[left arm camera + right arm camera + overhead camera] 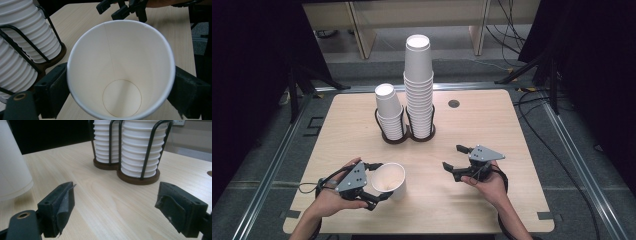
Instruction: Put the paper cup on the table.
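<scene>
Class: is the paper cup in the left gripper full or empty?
Empty: the paper cup shows its bare bottom between the left gripper jaws.

Light wooden table [492, 200] with rounded corners fills mid-frame. Two wire cup holders [393, 138] stand touching, upper centre, loaded with paper cup stacks [419, 95]. A dark round grommet [454, 104] sits to their right.

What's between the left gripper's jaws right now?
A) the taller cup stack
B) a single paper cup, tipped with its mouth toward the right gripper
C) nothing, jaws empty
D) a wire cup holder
B: in the left gripper view the jaws of the left gripper press both sides of a single paper cup, and the high view shows it tipped, mouth facing the open, empty right gripper.
</scene>
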Available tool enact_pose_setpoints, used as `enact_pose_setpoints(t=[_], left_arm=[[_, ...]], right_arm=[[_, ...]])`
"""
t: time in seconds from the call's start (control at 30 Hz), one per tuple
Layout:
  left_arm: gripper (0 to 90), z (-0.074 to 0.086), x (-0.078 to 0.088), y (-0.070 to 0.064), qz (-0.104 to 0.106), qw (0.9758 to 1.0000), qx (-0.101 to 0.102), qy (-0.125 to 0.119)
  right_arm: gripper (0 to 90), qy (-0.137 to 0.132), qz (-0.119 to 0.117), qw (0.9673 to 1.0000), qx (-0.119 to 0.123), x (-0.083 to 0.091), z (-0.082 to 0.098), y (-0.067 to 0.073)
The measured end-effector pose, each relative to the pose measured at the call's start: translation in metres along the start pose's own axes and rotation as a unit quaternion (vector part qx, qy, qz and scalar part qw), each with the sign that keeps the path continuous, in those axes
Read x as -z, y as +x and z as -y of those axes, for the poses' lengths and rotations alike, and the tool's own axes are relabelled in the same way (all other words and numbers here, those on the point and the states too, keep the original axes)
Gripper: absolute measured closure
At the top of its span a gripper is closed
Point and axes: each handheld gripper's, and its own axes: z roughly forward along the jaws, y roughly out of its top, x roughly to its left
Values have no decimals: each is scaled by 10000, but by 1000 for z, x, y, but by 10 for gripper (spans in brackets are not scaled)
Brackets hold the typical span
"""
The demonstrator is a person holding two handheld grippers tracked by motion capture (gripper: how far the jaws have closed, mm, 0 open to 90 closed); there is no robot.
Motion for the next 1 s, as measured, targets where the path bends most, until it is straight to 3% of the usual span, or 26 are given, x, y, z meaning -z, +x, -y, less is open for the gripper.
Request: enact_pose_setpoints(t=[0.1, 0.17, 0.23, 0.33, 0.43, 0.47, 0.53, 0.57, 0.77, 0.9, 1.0], left_arm=[[130, -1, -1, -2, 14, 9999, -86, 93], [130, -1, -1, -2, 29, 9998, -143, 151], [130, -1, -1, -2, 49, 9996, -195, 211], [130, -1, -4, -2, 147, 9997, -127, 152], [130, -1, -6, -1, 162, 9994, -189, 247], [130, -1, -7, -1, 205, 9993, -189, 232], [129, -1, -9, -1, 193, 9992, -207, 264], [129, -1, -10, -2, 243, 9993, -159, 245], [126, 2, -16, -2, 296, 9990, -147, 293], [123, 6, -21, -3, 384, 9988, -100, 296], [121, 8, -23, -2, 408, 9986, -100, 314]], right_arm=[[157, -41, 25, 10000, -58, 1, 0, 0], [157, -27, -89, 9999, -62, 1, 0, 0], [157, 6, 45, 10000, -51, 3, -2, 1], [157, -46, 32, 10000, -20, 3, -2, 1], [157, -11, 91, 10000, -36, 4, -1, 1], [157, 53, 48, 9998, -170, 4, -1, 3], [157, 38, 47, 9998, -176, 4, -1, 3], [157, -28, 77, 9999, -73, 4, -1, 2], [156, 23, 30, 10000, -53, 5, 0, 2], [156, -79, -19, 10000, 49, 3, -1, 1], [156, 22, -57, 9998, -186, 3, 0, 5]])
